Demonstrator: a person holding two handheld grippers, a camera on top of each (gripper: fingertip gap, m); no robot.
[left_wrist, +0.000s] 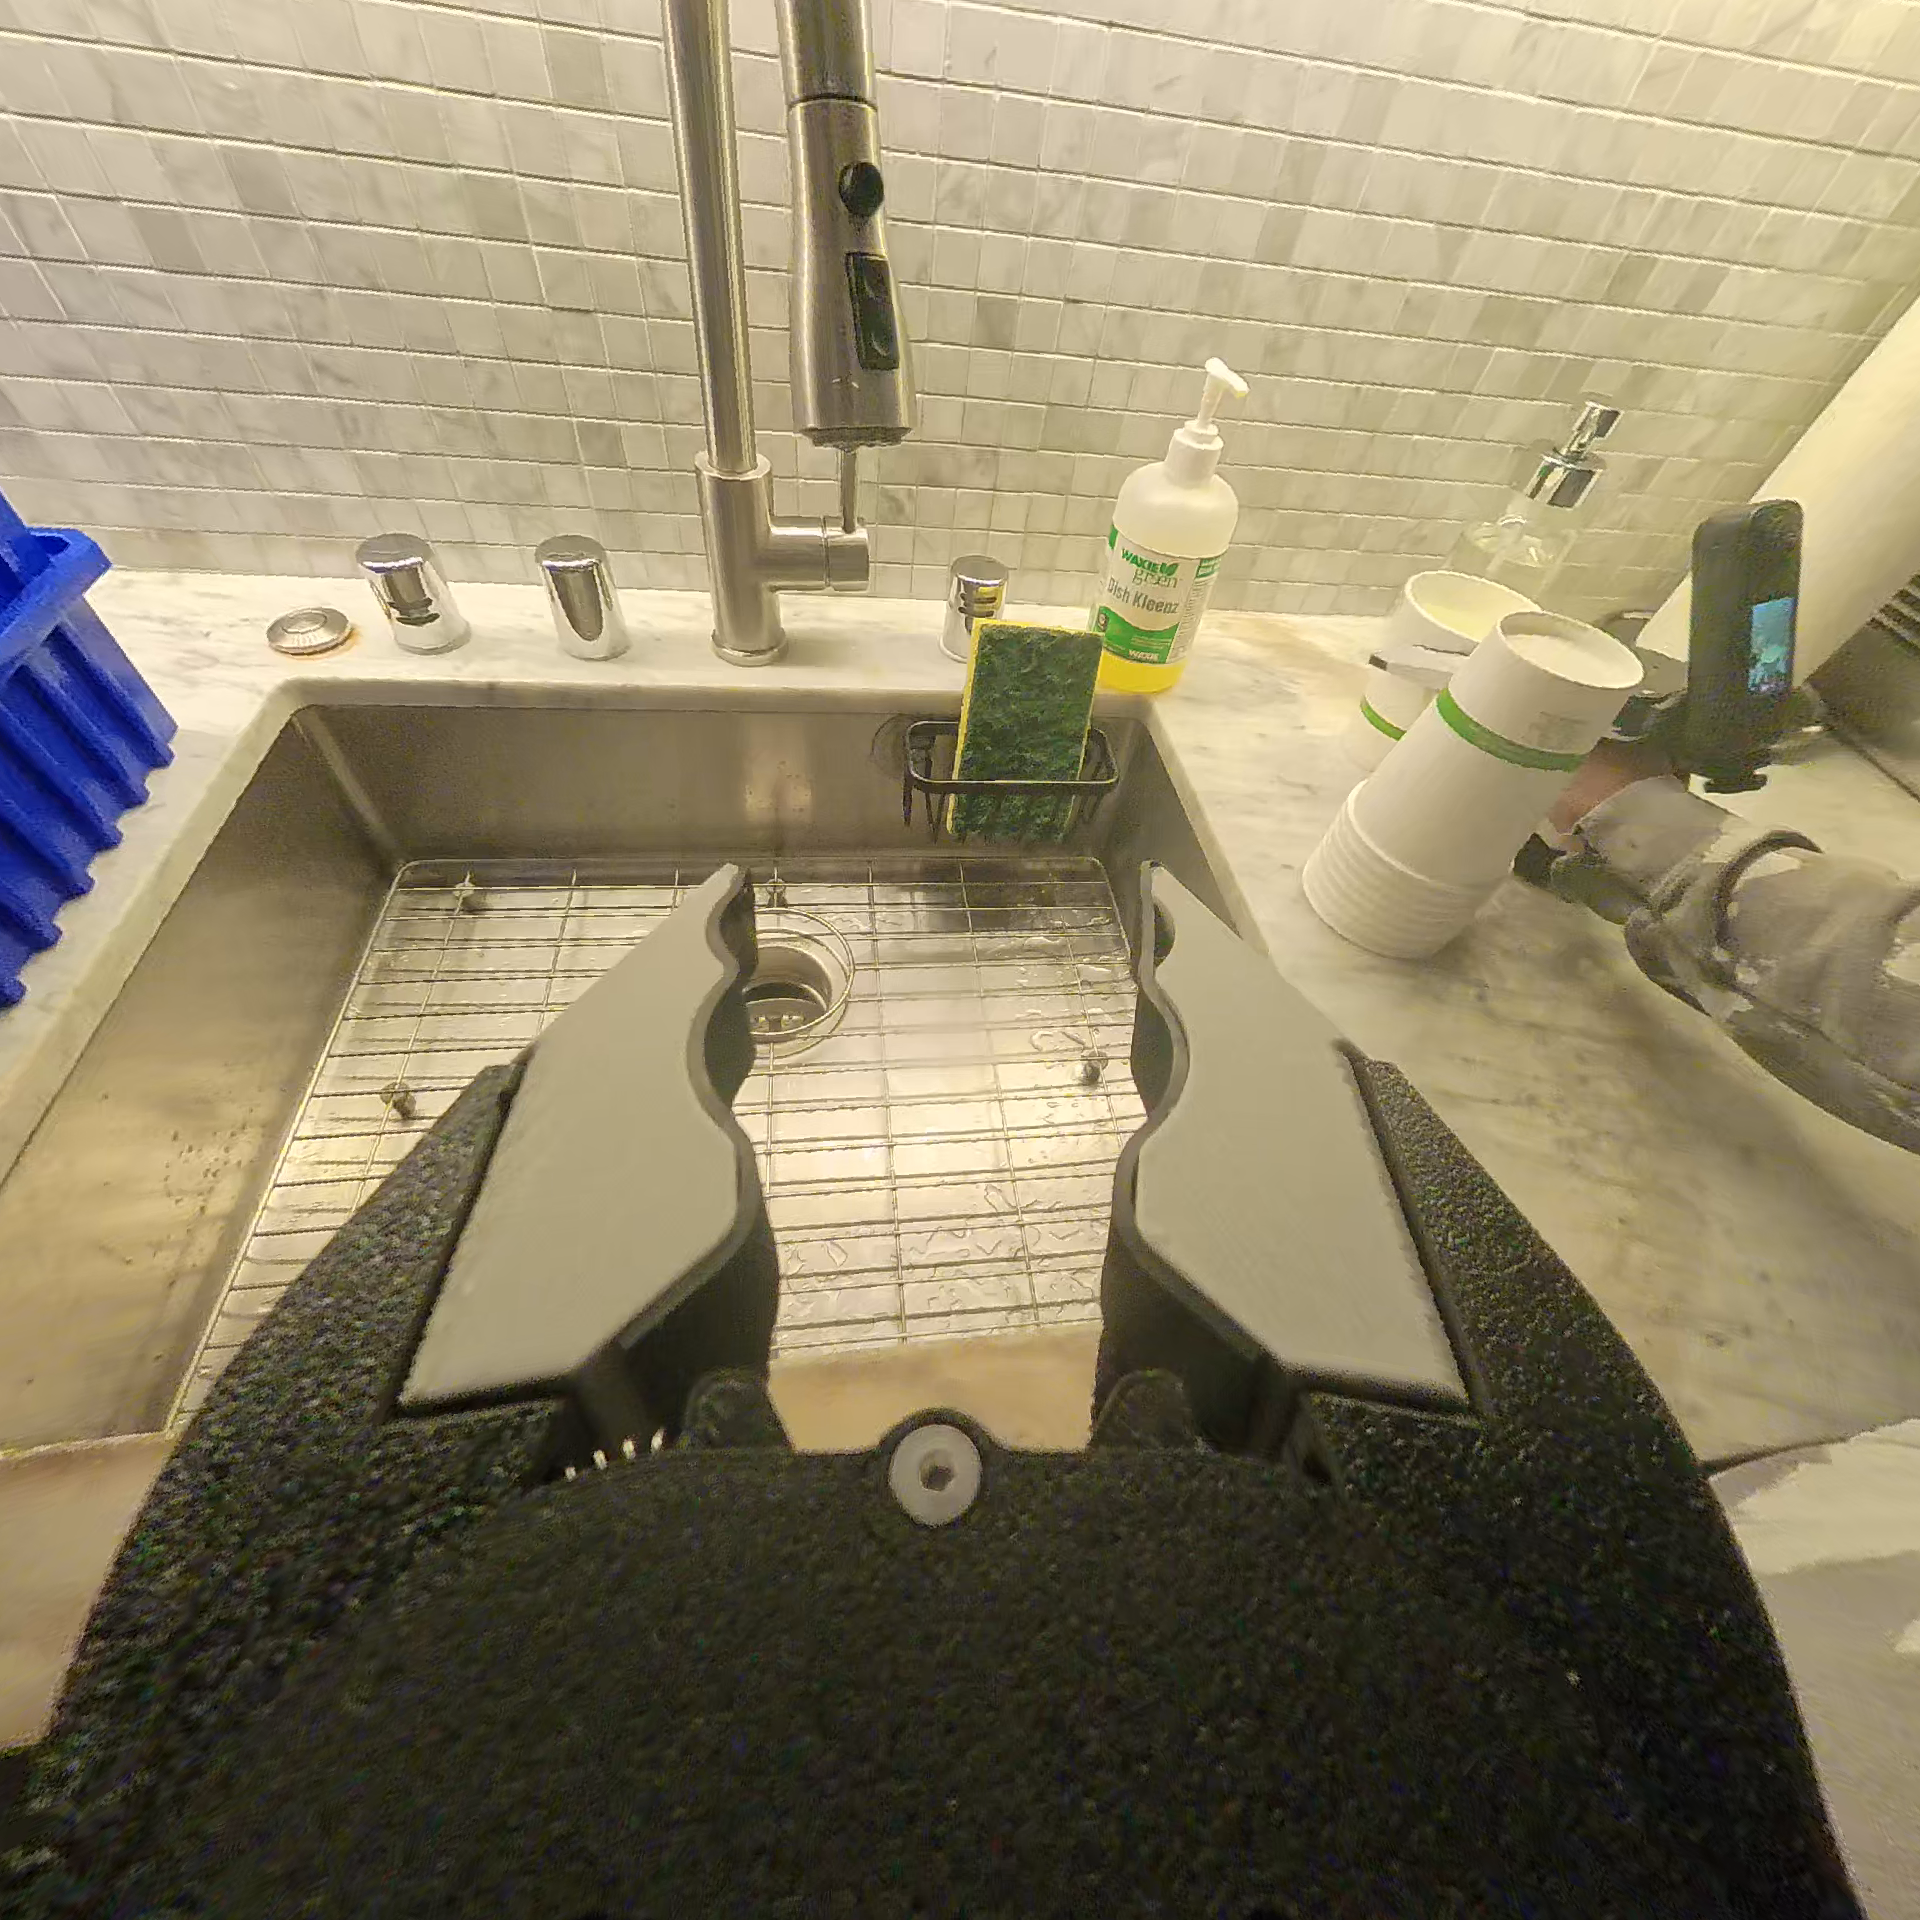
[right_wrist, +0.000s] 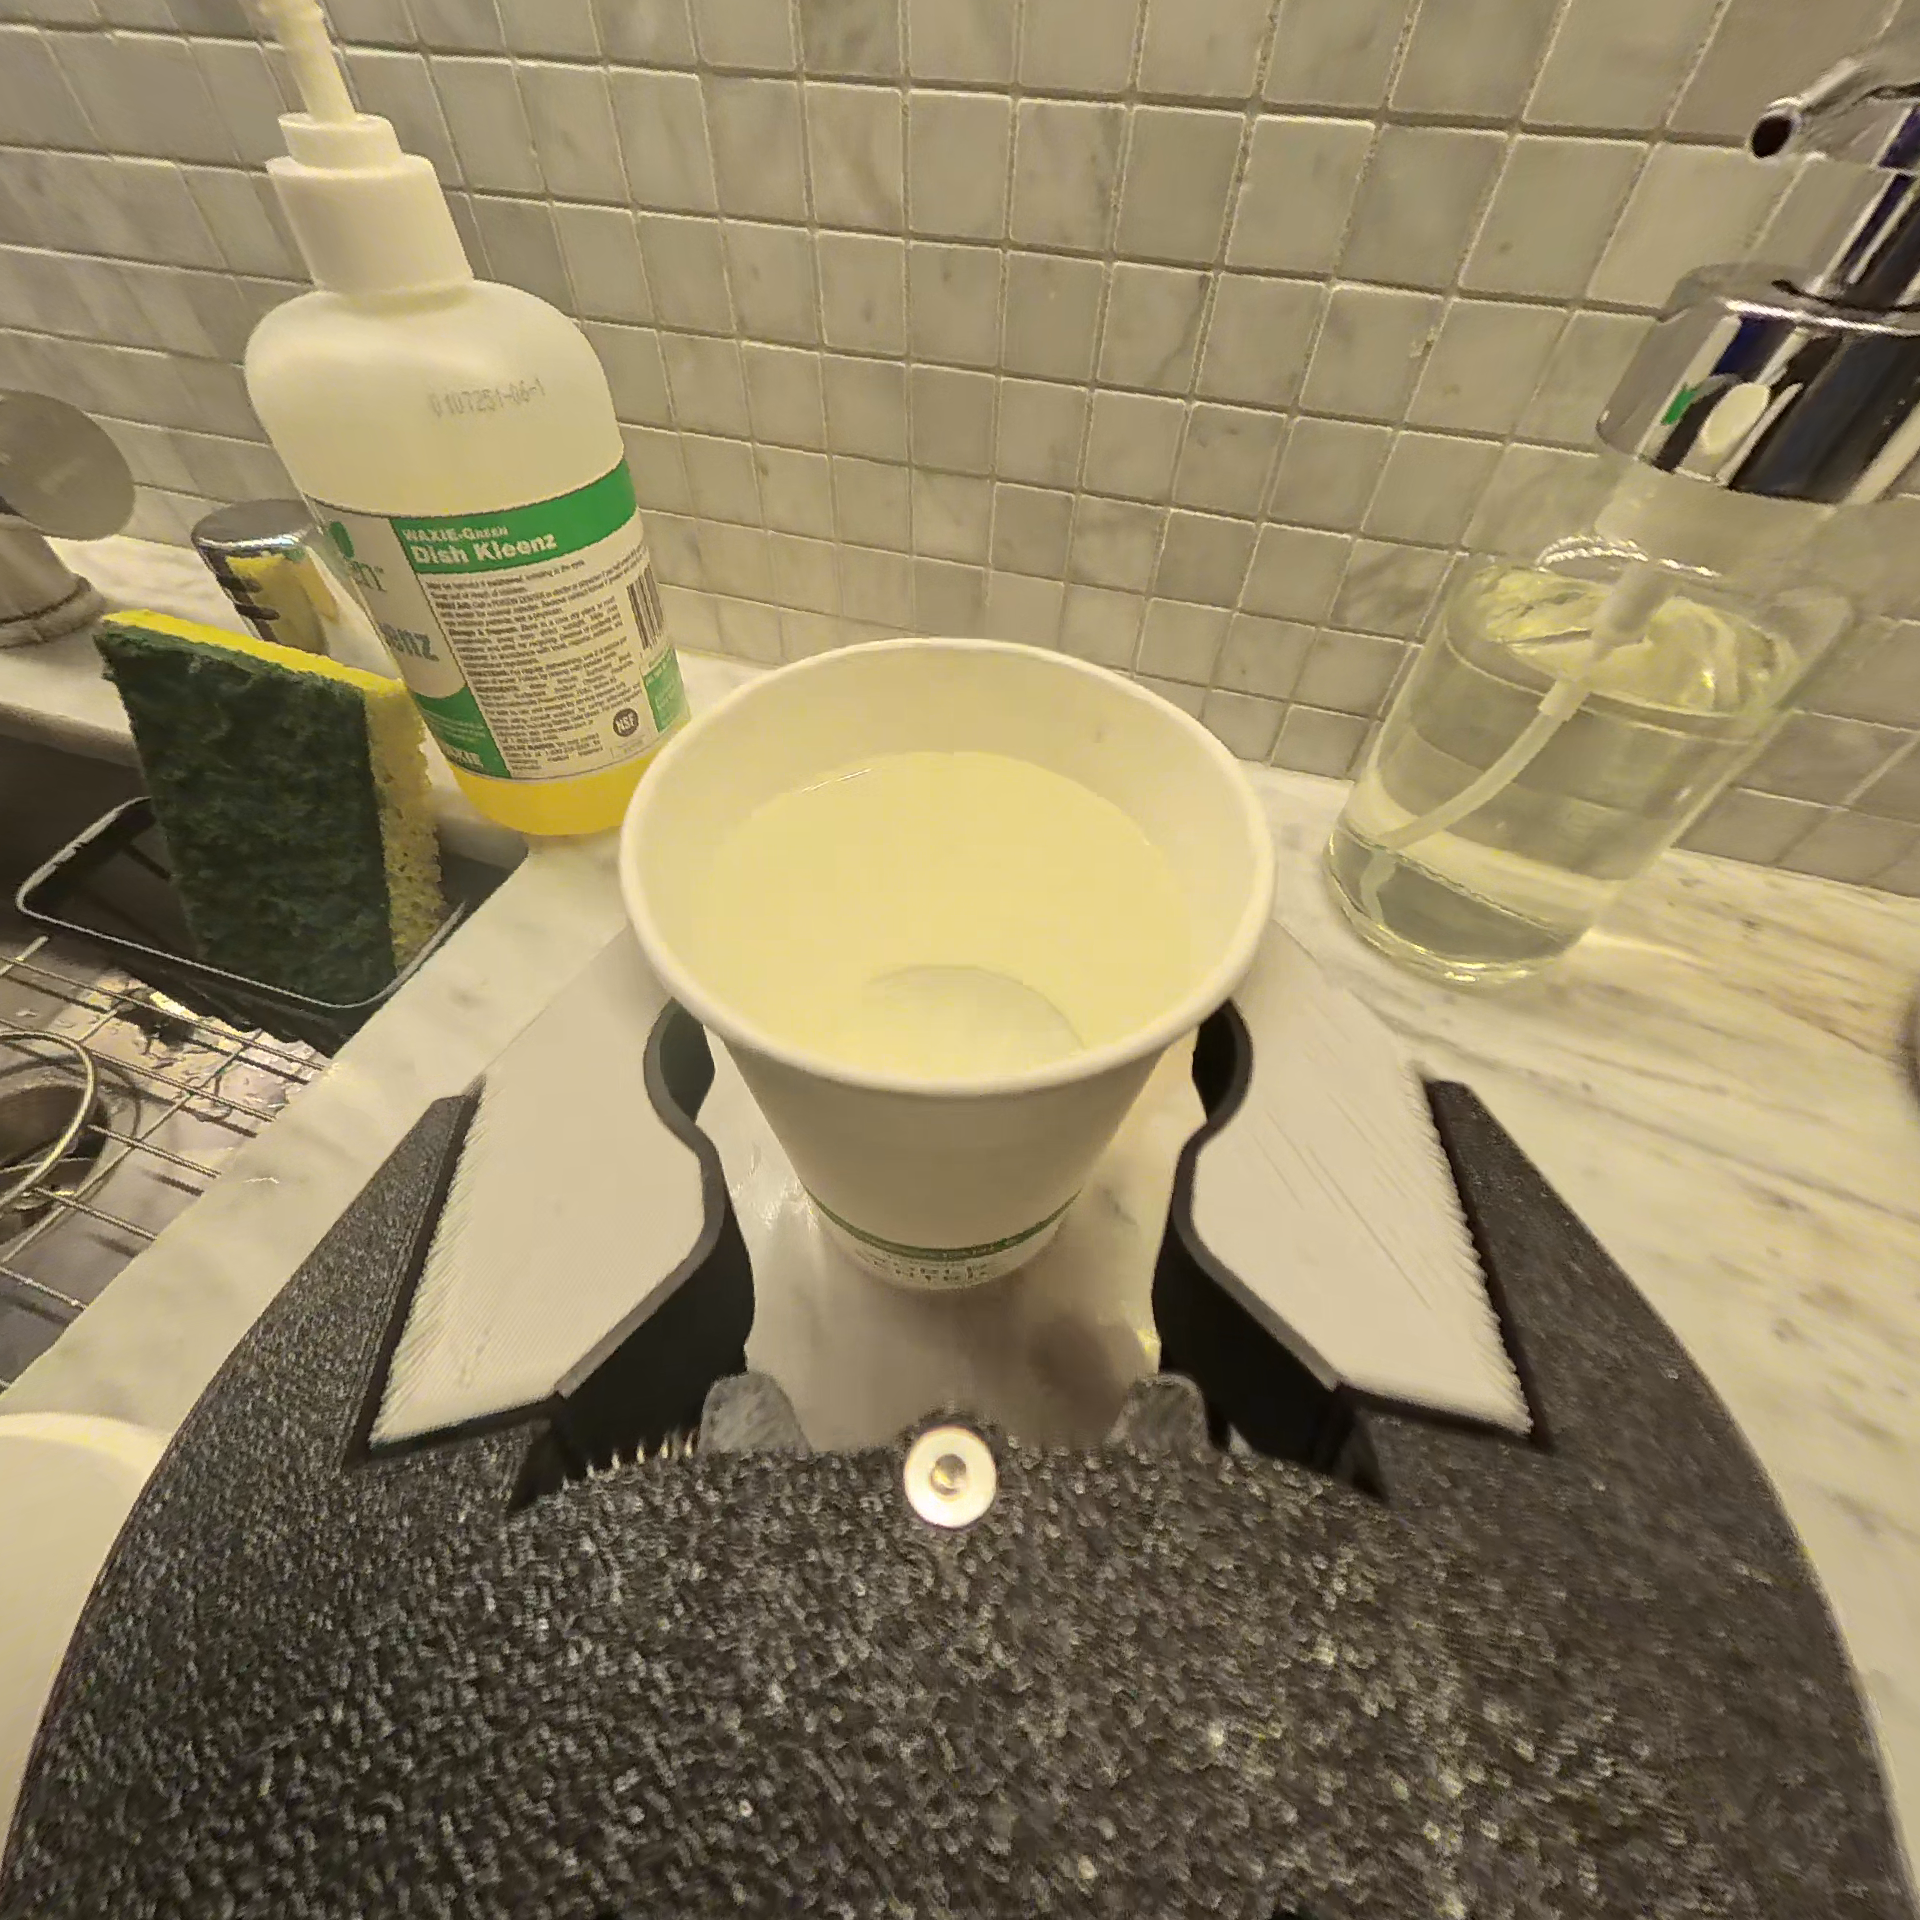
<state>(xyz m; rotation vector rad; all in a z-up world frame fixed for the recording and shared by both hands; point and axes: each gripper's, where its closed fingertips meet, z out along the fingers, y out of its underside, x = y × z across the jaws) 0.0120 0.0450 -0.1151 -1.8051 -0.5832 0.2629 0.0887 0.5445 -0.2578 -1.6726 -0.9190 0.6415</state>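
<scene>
Left gripper (left_wrist: 940, 904) hangs over the steel sink (left_wrist: 312, 790), jaws spread wide, nothing between them. Below it a wet wire grid (left_wrist: 935, 1174) and the drain (left_wrist: 790, 982).

Right gripper (right_wrist: 951, 1023) sits low over the marble counter (right_wrist: 1558, 1091), jaws apart on either side of a white paper cup (right_wrist: 940, 935). Cup upright on the counter, holding pale liquid; whether the pads touch its wall I cannot tell. Green band with small print near its base.

Left of the cup: pump bottle (right_wrist: 447, 499) with a green-and-white printed label and barcode, yellow liquid at the bottom. Green-and-yellow sponge (right_wrist: 270, 800) upright in a black caddy (right_wrist: 73, 883) on the sink wall. Right of the cup: clear glass dispenser (right_wrist: 1558, 769) with chrome pump, unlabelled.

Stack of white cups (left_wrist: 1455, 790) tilted on the counter beside the sink
</scene>
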